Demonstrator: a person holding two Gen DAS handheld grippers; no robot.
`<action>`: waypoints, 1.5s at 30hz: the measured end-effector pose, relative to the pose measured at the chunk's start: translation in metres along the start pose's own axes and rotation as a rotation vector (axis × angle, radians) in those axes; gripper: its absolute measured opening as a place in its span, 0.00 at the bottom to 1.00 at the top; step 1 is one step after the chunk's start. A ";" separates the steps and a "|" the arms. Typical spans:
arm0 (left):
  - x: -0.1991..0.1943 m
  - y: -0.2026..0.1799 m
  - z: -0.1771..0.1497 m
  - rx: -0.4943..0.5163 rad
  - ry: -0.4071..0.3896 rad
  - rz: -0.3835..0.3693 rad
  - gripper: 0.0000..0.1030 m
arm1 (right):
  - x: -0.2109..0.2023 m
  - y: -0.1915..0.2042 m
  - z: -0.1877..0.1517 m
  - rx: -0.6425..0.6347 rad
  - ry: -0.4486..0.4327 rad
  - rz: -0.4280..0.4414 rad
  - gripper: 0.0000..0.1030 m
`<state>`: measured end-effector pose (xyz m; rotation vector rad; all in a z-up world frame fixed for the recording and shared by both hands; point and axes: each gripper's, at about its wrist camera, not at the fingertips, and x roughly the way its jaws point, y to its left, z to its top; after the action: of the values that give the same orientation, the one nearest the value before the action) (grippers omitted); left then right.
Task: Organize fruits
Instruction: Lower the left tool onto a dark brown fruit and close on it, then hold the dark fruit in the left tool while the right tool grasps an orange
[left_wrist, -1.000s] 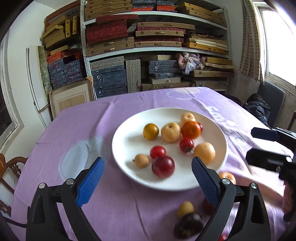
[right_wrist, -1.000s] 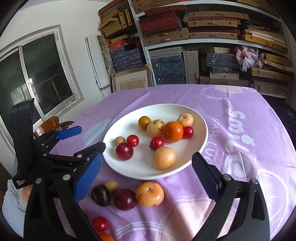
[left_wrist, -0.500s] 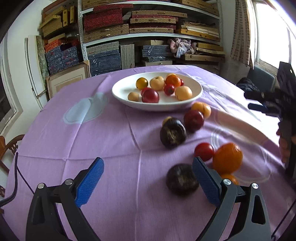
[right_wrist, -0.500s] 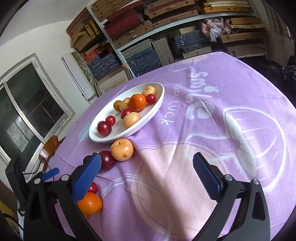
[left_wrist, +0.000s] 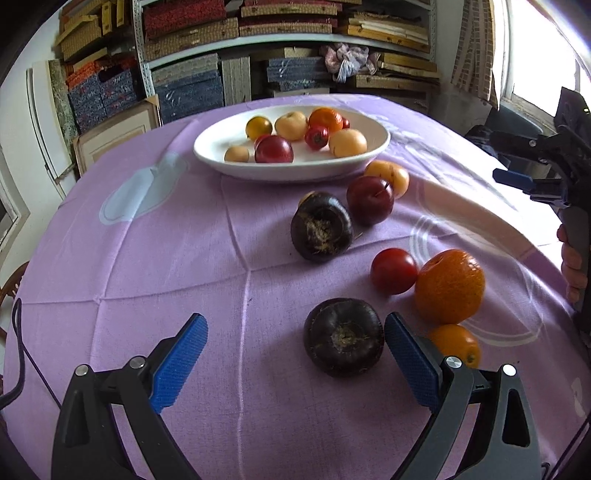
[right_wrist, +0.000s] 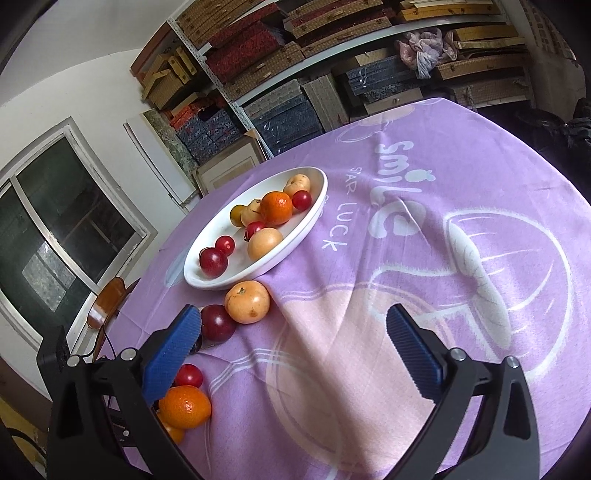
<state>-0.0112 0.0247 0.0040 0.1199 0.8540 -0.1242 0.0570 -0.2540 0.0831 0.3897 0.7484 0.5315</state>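
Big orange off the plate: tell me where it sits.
In the left wrist view the big orange lies on the purple cloth at right, touching a red tomato, with a smaller orange just nearer the camera.

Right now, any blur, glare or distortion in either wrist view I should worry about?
Left wrist view: window at top right blown out white; shelves bowed by the fisheye; fruit such as the dark fruit sharp. Right wrist view: table edge and shelves curved; light even, soft shadows under the plate; no motion blur; corners vignetted black.
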 end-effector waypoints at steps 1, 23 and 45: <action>0.002 0.002 0.000 -0.005 0.008 -0.007 0.95 | 0.000 0.000 0.000 0.000 -0.001 -0.001 0.96; -0.008 0.015 -0.007 -0.053 -0.025 -0.125 0.48 | 0.002 0.004 -0.003 -0.027 0.017 0.002 0.96; -0.012 0.018 -0.009 -0.070 -0.034 -0.107 0.41 | 0.026 0.113 -0.074 -0.492 0.169 0.063 0.79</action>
<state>-0.0224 0.0448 0.0084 0.0060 0.8297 -0.1961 -0.0163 -0.1375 0.0772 -0.0909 0.7397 0.7915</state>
